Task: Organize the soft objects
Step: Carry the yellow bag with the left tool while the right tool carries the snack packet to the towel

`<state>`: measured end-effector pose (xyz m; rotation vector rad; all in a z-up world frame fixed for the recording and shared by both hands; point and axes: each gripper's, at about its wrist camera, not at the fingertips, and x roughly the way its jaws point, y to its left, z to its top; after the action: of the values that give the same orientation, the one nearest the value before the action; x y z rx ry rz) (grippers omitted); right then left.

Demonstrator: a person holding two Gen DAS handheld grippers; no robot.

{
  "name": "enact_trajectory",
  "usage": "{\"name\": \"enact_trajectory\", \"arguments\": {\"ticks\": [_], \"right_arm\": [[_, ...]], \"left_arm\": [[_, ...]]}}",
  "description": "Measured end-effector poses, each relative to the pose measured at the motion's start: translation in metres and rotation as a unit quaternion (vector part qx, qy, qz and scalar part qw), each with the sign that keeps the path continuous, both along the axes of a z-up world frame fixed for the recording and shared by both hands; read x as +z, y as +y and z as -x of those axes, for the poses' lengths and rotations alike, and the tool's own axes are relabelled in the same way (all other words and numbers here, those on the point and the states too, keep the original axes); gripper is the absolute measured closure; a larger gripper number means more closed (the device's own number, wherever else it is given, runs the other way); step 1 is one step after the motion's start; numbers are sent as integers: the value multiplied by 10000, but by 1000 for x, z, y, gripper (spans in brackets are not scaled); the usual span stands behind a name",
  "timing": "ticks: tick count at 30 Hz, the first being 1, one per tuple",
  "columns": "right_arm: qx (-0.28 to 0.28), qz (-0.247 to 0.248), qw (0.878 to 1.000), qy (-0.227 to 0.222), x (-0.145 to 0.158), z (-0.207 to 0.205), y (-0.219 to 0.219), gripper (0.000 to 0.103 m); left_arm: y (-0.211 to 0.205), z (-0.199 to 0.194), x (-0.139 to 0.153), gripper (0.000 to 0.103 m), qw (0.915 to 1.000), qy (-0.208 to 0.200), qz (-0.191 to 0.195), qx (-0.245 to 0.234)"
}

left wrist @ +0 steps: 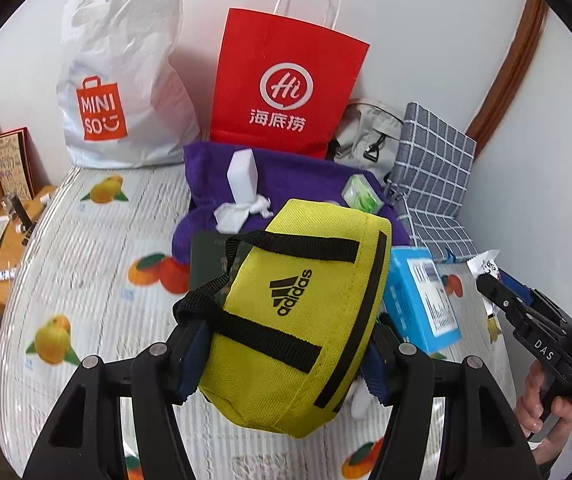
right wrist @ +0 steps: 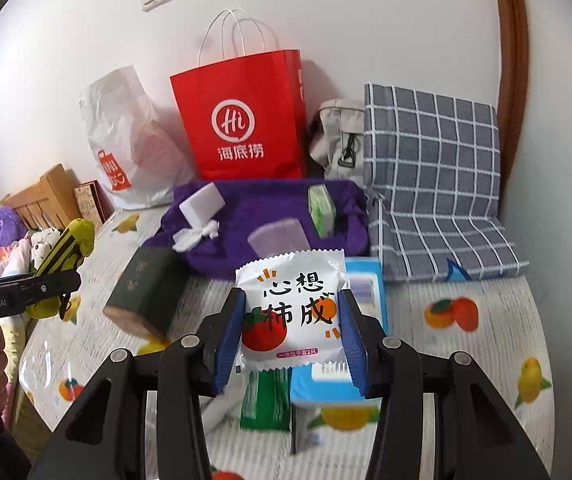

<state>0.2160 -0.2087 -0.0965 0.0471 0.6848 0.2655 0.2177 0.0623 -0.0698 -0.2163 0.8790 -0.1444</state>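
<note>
Presently catalogued, on a bed with a fruit-print cover (right wrist: 486,360): the left gripper (left wrist: 282,344) had its fingers clamped on a yellow pouch (left wrist: 298,312) with black straps, held clear of the cover, the pads pressing its two ends so the soft body bulged between them. The right gripper (right wrist: 292,336) was closed on a white snack packet (right wrist: 292,308) printed with persimmons, pinched by its side edges so the flat face stood upright toward the camera. Both items appeared lifted, presumably for carrying to a sorting place. Behind them lay a purple towel (right wrist: 270,212), spread as a likely collecting spot, and bearing a white sponge block (right wrist: 202,202), a crumpled tissue (right wrist: 196,234), a green tissue pack (right wrist: 322,210) and a lilac block (right wrist: 278,236). Just beside the towel's near edge a dark green book (right wrist: 146,292) lay tilted; a blue box (right wrist: 342,380) and a green sachet (right wrist: 266,400) lay on the cover under the packet. Against the wall stood a red paper bag (right wrist: 242,120), a white plastic bag (right wrist: 134,140), a grey canvas bag (right wrist: 338,136) and a checked cushion (right wrist: 434,168), propped upright, probably as receptacles or out of the way.
</note>
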Motion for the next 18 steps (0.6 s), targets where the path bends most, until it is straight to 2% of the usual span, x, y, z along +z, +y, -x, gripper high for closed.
{"name": "enact_trajectory", "arguments": {"ticks": [6,12,18], "right_arm": [[32,105,9999,-40,7,-37,11,57],[102,-45,9999,69,11,-82,18,57],[216,-34,9998,44,15,-122,28,57]], "left_arm": [[2,-36,-2,41,9999,100,-61,28],[4,-72,-7,41,9995,308,-51,46],[-2,-107,-1,41,9991,322,-268,-84]]}}
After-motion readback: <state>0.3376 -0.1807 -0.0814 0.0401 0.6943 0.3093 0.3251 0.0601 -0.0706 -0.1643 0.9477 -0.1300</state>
